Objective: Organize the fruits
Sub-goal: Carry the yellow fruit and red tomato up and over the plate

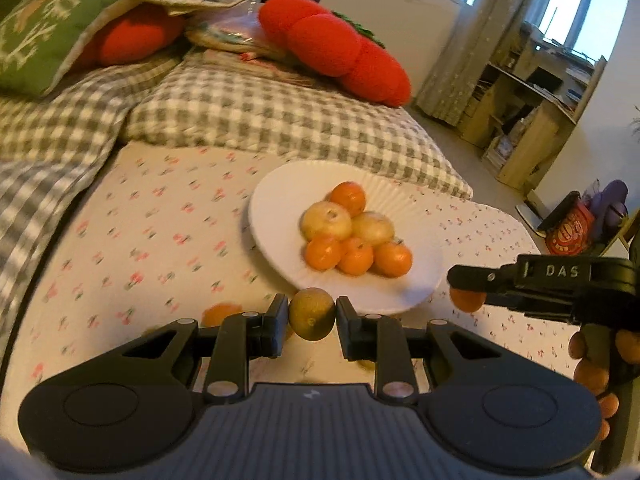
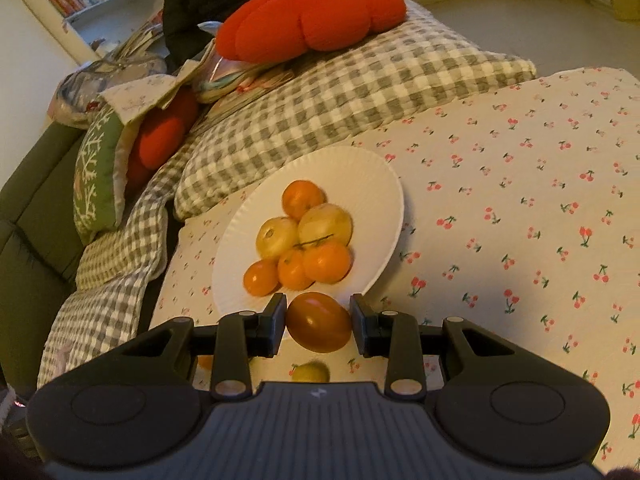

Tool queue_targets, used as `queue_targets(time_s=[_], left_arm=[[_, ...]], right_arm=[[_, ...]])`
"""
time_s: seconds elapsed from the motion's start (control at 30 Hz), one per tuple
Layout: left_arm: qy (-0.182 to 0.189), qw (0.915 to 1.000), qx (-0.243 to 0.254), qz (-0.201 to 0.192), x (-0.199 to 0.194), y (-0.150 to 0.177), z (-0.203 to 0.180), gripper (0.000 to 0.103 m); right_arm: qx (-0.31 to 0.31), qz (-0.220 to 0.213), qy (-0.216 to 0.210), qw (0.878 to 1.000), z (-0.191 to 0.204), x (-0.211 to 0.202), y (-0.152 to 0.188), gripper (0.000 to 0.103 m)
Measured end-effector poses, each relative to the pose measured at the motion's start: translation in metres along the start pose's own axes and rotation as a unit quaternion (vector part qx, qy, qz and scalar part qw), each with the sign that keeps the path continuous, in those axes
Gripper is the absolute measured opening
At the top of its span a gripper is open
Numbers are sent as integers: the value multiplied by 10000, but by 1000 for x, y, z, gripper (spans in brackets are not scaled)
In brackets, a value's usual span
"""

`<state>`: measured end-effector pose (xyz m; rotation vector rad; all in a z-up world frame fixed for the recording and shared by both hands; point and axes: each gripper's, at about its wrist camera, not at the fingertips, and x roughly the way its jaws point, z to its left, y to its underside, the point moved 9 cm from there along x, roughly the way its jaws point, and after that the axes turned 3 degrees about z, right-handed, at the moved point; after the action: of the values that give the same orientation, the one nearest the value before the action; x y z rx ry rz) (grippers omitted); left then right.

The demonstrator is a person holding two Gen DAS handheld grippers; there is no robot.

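Left gripper (image 1: 312,316) fingers clamped on a small greenish fruit (image 1: 312,314), just short of the plate (image 1: 280,196). Right gripper (image 2: 318,322) fingers clamped on an orange (image 2: 319,322) at the plate's near rim. Likely both headed for the pile, kept clear of its centre.

Warm, dim indoor light tinted both views yellowish; daylight glared through the window (image 1: 568,20) (blown out), fisheye curvature bent the edges, and motion blur softened details.
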<state>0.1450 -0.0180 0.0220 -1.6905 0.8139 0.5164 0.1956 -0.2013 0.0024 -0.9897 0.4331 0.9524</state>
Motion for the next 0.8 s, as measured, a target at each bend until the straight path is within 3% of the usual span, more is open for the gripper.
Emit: queue_targets(time_s=[0.3,0.6,0.8], left_arm=[[172,9993,346,25,45,-19,-35,16],[73,9978,661,54,80,-20,-34,16],[162,9959,889,5,82,-19,-39,16]], right_arm=[[-161,-201,248,9994,-10,13,-19,31],[-595,-390,555,9959,-14,33,-35,31],[-681,-471,607,9947,-15,44,-39,31]])
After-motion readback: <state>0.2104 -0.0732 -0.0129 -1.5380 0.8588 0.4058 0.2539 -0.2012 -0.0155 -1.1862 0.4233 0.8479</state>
